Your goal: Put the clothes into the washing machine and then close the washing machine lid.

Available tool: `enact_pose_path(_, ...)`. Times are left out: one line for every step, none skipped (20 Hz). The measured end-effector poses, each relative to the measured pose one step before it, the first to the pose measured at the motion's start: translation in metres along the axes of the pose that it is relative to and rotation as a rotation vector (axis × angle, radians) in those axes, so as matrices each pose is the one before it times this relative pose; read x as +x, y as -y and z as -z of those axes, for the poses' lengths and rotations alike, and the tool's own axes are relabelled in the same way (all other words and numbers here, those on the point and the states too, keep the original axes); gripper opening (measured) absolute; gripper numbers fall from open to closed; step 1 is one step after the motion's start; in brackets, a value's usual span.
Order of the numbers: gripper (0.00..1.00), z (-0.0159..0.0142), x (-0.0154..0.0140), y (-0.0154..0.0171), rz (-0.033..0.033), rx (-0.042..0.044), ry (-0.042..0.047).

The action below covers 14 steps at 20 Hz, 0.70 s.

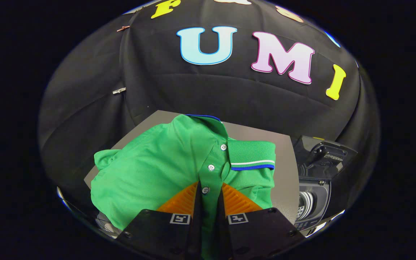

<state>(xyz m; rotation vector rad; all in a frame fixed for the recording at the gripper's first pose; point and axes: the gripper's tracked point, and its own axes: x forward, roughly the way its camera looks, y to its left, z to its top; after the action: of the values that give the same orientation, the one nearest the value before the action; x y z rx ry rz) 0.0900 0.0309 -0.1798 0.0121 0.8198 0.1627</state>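
A green polo shirt (157, 166) with white buttons and a striped collar hangs bunched over the grey table (284, 173). My gripper (209, 191) is shut on the shirt's button placket, with a narrow strip of green fabric pinched between both fingers. The cloth spreads out to the left and ahead of the fingers. To the right of the table stands the dark washing machine (314, 202), its lid (325, 153) raised and the drum opening visible below it.
The table's far edge meets the black cloth wall (208, 90) behind the shirt. The washing machine sits just off the table's right edge. A bare strip of table lies between shirt and machine.
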Motion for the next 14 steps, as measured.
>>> enact_pose_path(0.23,-0.00270,0.00052,-0.00043,-0.01524,-0.00599,0.00254)
enact_pose_path(0.23,-0.00143,-0.00324,0.00076,-0.00672,0.01377,0.00192)
enact_pose_path(0.06,0.00179,0.00272,-0.00109,-0.00487,-0.00538,-0.00549)
enact_pose_path(0.05,-0.00107,-0.00151,0.00063,-0.00696,-0.01532,0.00583)
enact_pose_path(0.05,-0.00244,-0.00209,-0.00033,-0.00801,-0.00428,0.01011)
enact_pose_path(0.05,-0.00200,-0.00268,-0.00119,-0.01488,0.01026,0.01715)
enact_pose_path(0.05,-0.00107,-0.00317,0.00049,-0.00855,0.01287,0.01481)
enact_pose_path(0.05,-0.00255,-0.00245,0.00081,-0.01032,0.01120,0.01007)
enact_pose_path(0.05,-0.00014,-0.00126,0.00097,-0.00776,0.01234,0.00272)
enact_pose_path(0.05,-0.00056,-0.00069,0.00021,-0.00647,0.01230,-0.00352)
enact_pose_path(0.05,-0.00125,-0.00111,0.00111,-0.00202,0.00837,-0.00032)
enact_pose_path(0.05,-0.00175,-0.00164,0.00121,-0.00320,0.00508,0.00245)
enact_pose_path(0.06,-0.00236,-0.00219,0.00014,-0.00448,0.00264,0.00626)
enact_pose_path(0.06,-0.00165,-0.00259,0.00046,-0.00272,-0.00138,0.00499)
